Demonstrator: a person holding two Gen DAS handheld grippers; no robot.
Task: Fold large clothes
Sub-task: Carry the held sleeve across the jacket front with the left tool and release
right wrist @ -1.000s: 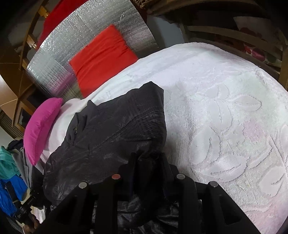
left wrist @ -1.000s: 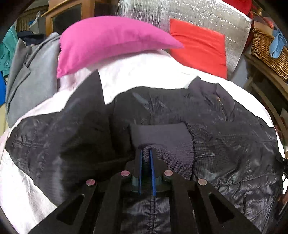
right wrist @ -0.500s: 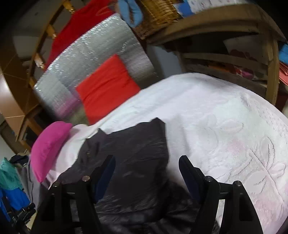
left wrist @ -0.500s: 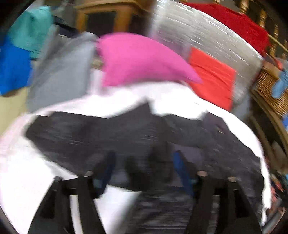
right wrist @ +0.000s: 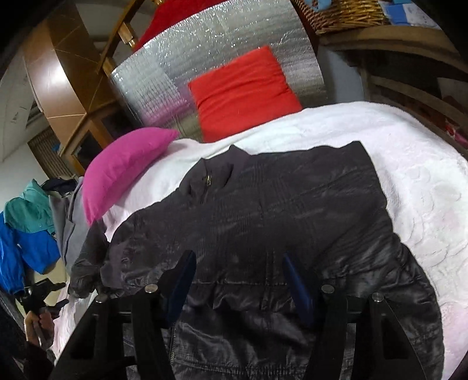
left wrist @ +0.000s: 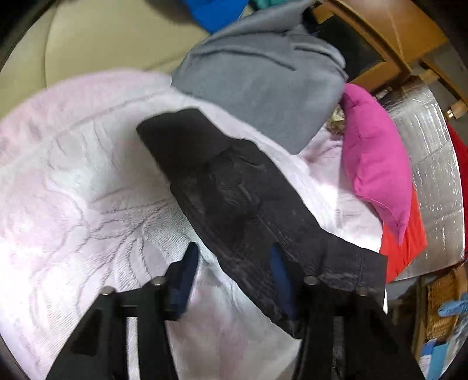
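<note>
While your left gripper (left wrist: 232, 263) narrows its blue-padded jaws, they straddle the edge of the black quilted jacket's sleeve (left wrist: 234, 187) without pressing it. Your right gripper (right wrist: 238, 273) is closing too, jaws apart above the black quilted jacket (right wrist: 263, 222), gripping nothing. That jacket lies spread on the white textured bedspread (right wrist: 409, 163), near the magenta pillow (right wrist: 125, 166).

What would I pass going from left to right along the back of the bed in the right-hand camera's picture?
Blue garment → teal garment → grey garment → pink pillow → red pillow, which leans on the silver padding → wicker basket.
</note>
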